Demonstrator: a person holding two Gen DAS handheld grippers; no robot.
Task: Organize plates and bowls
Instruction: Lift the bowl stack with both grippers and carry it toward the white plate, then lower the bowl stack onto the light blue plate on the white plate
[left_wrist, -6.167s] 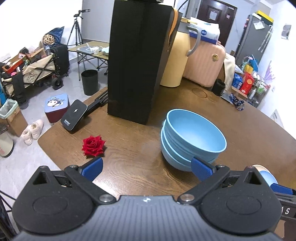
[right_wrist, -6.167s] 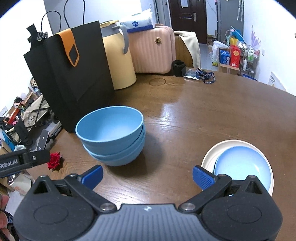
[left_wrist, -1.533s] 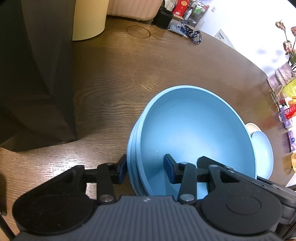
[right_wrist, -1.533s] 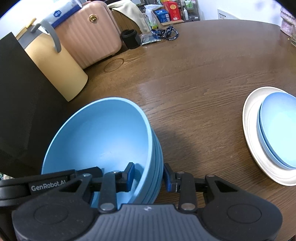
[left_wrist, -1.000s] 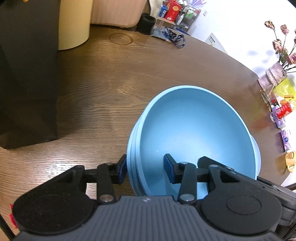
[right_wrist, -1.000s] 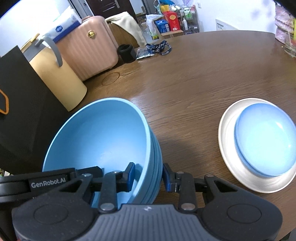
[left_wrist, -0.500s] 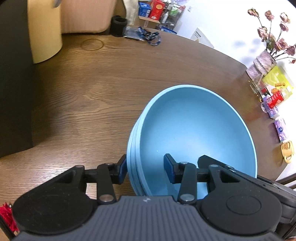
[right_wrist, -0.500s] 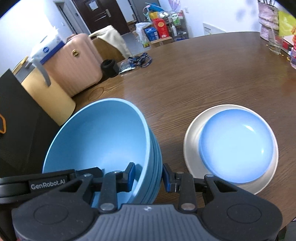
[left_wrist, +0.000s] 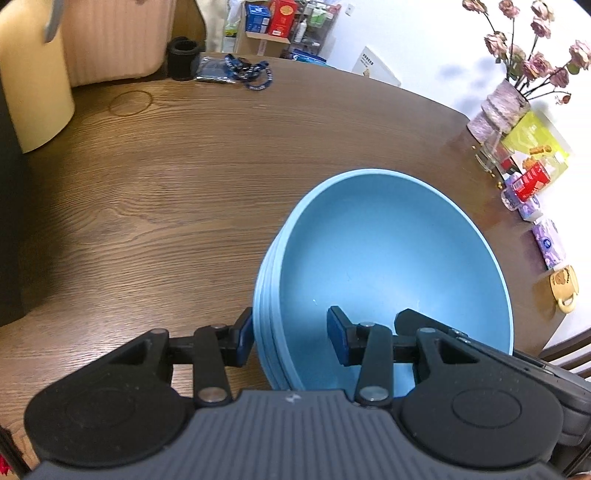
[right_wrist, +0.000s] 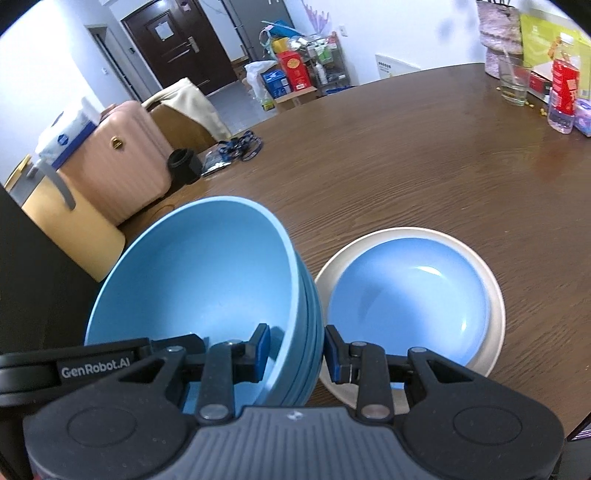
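A stack of light blue bowls (left_wrist: 388, 266) (right_wrist: 207, 273) hangs above the brown table, carried by both grippers. My left gripper (left_wrist: 290, 338) is shut on the stack's left rim, one pad outside and one inside. My right gripper (right_wrist: 297, 350) is shut on the opposite rim in the same way. In the right wrist view a blue plate (right_wrist: 406, 295) lies on a wider white plate (right_wrist: 493, 291) on the table, just right of the stack. The left wrist view does not show the plates; the bowls hide them.
A vase of dried roses (left_wrist: 502, 107), a glass (right_wrist: 515, 83), a bottle (right_wrist: 563, 99) and small packets (left_wrist: 532, 192) crowd the table's right edge. A yellow jug (left_wrist: 29, 81), pink suitcase (right_wrist: 122, 162), black cup (left_wrist: 183, 62) and lanyard (left_wrist: 251, 72) stand at the far side.
Both grippers have carried the bowl stack to the right across the table. The stacked plates have come from the far right to just beside the bowls. The black bag has slid out left.
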